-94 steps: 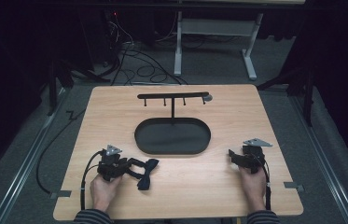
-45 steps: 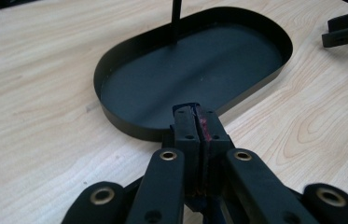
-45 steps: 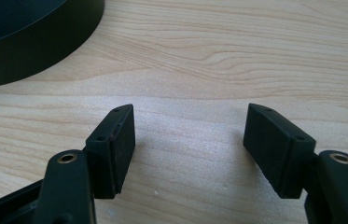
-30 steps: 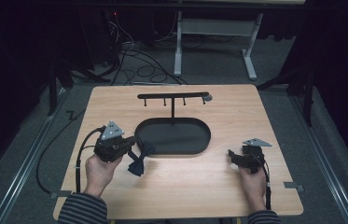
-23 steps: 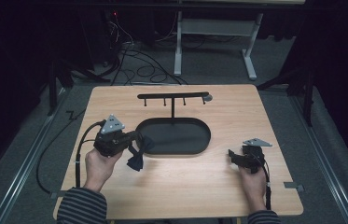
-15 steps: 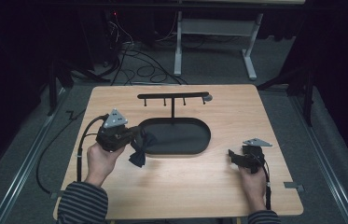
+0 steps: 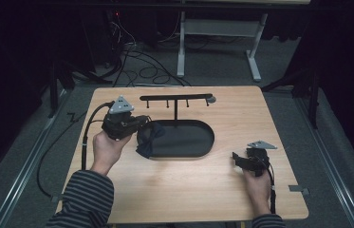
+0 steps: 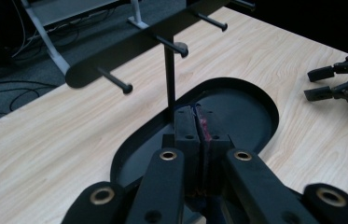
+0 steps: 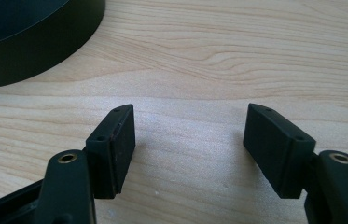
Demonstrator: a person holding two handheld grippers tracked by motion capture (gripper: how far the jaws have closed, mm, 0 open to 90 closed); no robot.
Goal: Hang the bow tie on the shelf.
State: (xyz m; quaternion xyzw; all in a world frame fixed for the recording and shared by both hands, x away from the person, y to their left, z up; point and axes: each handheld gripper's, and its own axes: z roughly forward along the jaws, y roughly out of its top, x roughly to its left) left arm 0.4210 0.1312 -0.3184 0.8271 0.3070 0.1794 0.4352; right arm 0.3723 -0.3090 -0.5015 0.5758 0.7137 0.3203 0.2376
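Here the left gripper pinches a dark bow tie over the black tray; the right gripper rests on the worktop, jaws spread.

In the left gripper view the left gripper is covering nearly all of the bow tie pinched between its pads, leaving only a thin reddish and dark edge showing. The rack's top bar is running off the upper edge beyond the jaws. Ahead of the right gripper, the black tray is being cut off at the top-left corner
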